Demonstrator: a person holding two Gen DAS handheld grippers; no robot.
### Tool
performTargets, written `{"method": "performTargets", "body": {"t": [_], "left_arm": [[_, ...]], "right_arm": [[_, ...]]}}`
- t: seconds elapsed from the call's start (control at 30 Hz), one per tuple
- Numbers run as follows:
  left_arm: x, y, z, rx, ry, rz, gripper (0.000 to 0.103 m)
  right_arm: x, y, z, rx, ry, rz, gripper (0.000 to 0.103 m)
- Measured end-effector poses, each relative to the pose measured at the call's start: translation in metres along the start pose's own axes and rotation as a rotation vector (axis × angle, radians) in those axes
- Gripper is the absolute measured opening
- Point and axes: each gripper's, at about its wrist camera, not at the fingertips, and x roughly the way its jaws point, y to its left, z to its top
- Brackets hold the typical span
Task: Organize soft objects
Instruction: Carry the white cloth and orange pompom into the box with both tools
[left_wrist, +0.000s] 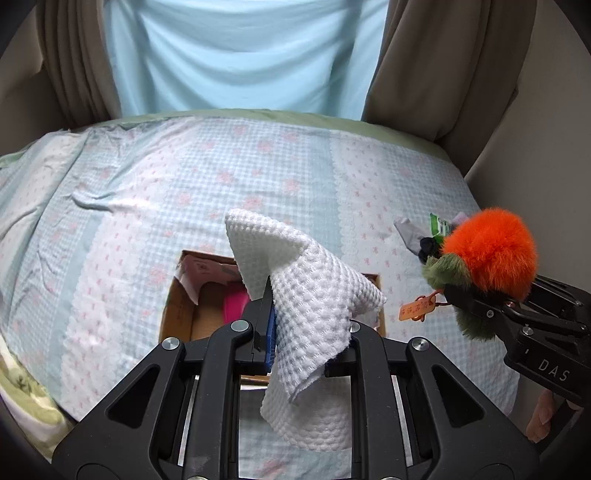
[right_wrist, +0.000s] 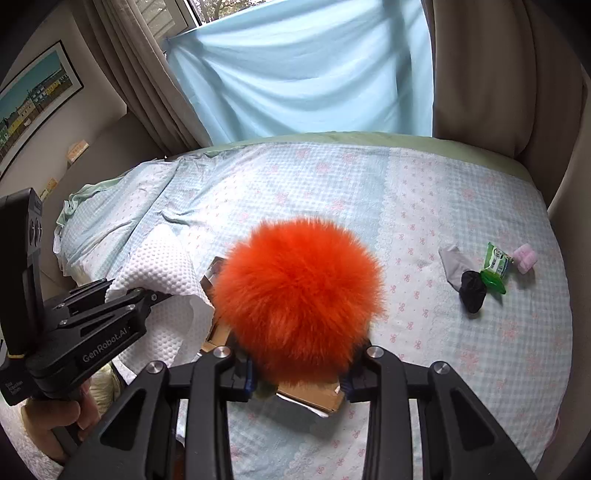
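My left gripper is shut on a white waffle-weave cloth, held above an open cardboard box on the bed. The box holds a pink item. My right gripper is shut on a fluffy orange plush toy with green fur and an orange tag; it hangs to the right of the box in the left wrist view. The cloth also shows at the left in the right wrist view, with the box under the plush.
A grey sock, a black sock, a green packet and a small pink item lie on the bedspread at the right. Curtains and a blue sheet hang behind the bed.
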Motion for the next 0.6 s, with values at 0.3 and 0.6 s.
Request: {"method": "performTargets", "body": {"t": [0.3, 0.6], "left_arm": [[0.093, 0.058, -0.005, 0.120, 0.183, -0.005, 0.015], [0.177, 0.073, -0.024, 0.221, 0.386, -0.031, 0.015]], "right_arm": [[0.100, 0.046, 0.004, 0.082, 0.113, -0.054, 0.031], [0.187, 0.028, -0.015, 0.214, 0.309, -0.140, 0.031]]}}
